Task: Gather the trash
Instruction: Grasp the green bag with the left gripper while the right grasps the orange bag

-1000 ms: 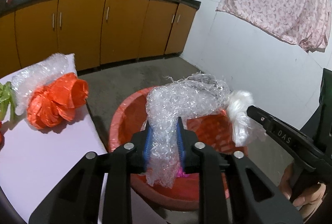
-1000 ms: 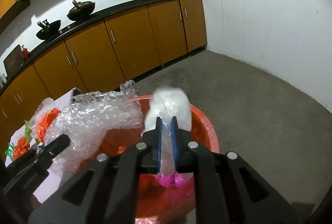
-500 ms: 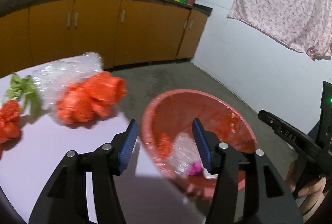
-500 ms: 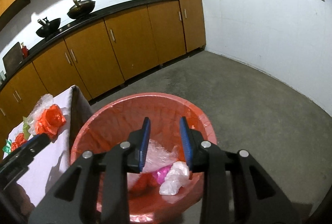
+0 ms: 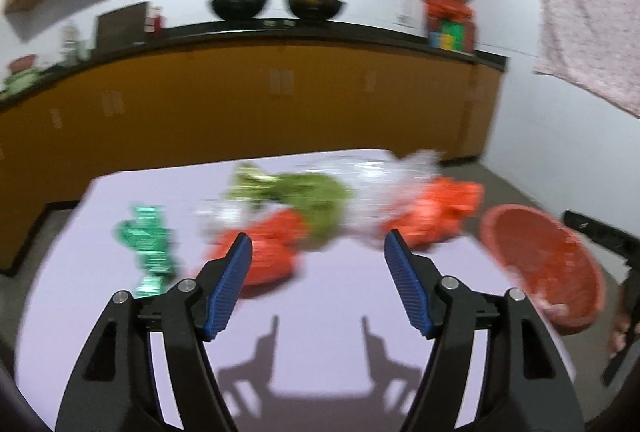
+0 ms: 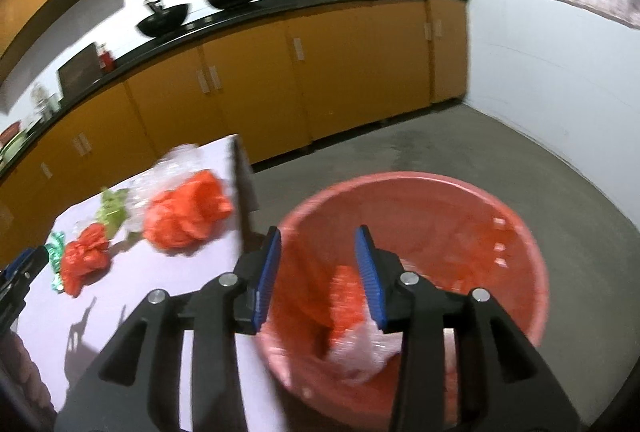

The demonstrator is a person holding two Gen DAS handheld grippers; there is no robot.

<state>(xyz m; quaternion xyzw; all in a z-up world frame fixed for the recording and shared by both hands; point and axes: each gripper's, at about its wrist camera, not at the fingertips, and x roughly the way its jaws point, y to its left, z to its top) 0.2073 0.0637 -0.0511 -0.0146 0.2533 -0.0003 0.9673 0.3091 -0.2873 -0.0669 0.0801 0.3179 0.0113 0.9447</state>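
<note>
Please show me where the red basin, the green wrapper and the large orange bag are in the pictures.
red basin (image 6: 516, 220): right wrist view, on its far inner wall.
green wrapper (image 5: 150, 244): left wrist view, on its crumpled middle.
large orange bag (image 6: 186, 214): right wrist view, on the middle of the bundle.

A round red bin (image 6: 516, 232) stands on the floor just beside the desk (image 5: 320, 296) edge, holding crumpled clear plastic (image 6: 360, 348) and a red scrap (image 6: 344, 296). On the desk lie a large orange bag wad (image 5: 436, 212), clear bubble wrap (image 5: 380, 176), a green crumpled bag (image 5: 312, 192), a smaller red wad (image 5: 272, 248) and a shiny green wrapper (image 5: 150, 244).
</note>
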